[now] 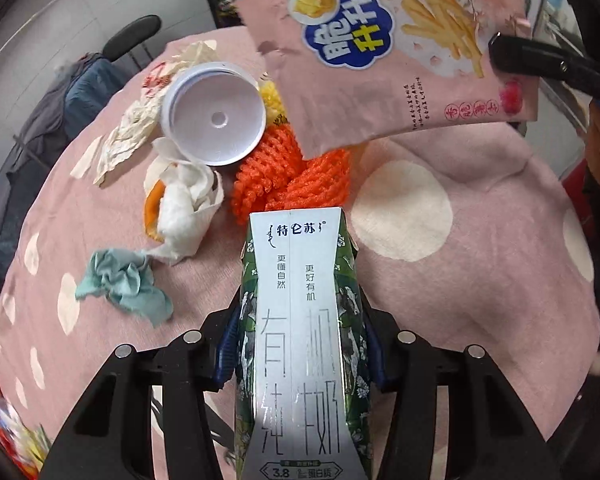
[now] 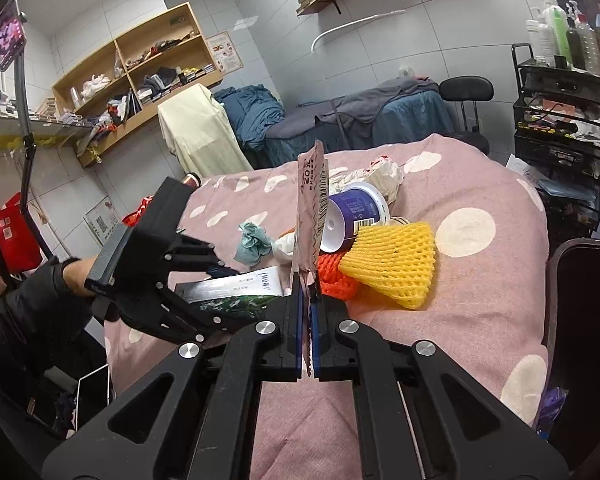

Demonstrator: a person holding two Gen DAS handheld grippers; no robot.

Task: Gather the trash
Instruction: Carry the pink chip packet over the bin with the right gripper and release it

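My left gripper [image 1: 298, 344] is shut on a green and white milk carton [image 1: 300, 320], held above the pink spotted cloth [image 1: 480, 280]. The carton also shows in the right wrist view [image 2: 236, 290]. My right gripper [image 2: 309, 320] is shut on a pink snack bag [image 2: 312, 216], seen edge-on and upright; the bag hangs flat in the left wrist view [image 1: 388, 48]. On the cloth lie a white cup [image 1: 216, 114] on its side, orange foam net [image 1: 292, 176], yellow foam net [image 2: 392, 264], crumpled white tissue [image 1: 188, 208] and a teal wad [image 1: 124, 284].
Crumpled wrappers [image 1: 140, 120] lie beyond the cup. A black chair [image 2: 466, 92], a black rack [image 2: 564, 120] and wooden shelves [image 2: 140, 64] stand around the table. A dark bin edge [image 2: 588, 320] is at the right.
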